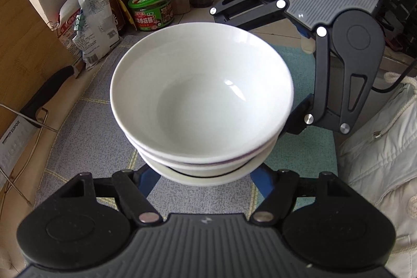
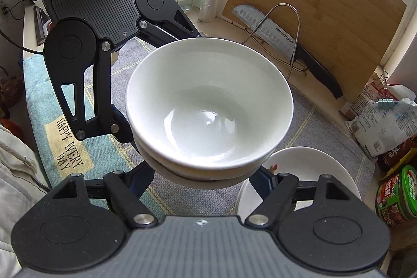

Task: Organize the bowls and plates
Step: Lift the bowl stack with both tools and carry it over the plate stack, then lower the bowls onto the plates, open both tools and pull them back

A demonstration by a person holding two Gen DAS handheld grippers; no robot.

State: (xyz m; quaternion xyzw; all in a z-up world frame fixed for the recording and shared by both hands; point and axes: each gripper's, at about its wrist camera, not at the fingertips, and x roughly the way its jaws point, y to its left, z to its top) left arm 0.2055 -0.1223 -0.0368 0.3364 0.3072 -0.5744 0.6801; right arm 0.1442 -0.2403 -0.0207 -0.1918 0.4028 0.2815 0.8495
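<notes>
Both grippers are carrying a nested stack of glossy white ceramic bowls (image 1: 200, 100) above the grey woven mat on the desk (image 1: 78, 137). The left gripper (image 1: 203, 180) and right gripper (image 2: 206, 180) are each clamping the stack's lower rim from opposite sides, fingers partly closed on it. A white round plate (image 2: 307, 168) is lying below. Judging by this, the transfer step is underway; next calls for level, synchronised carrying to a setting-down spot.
</notes>
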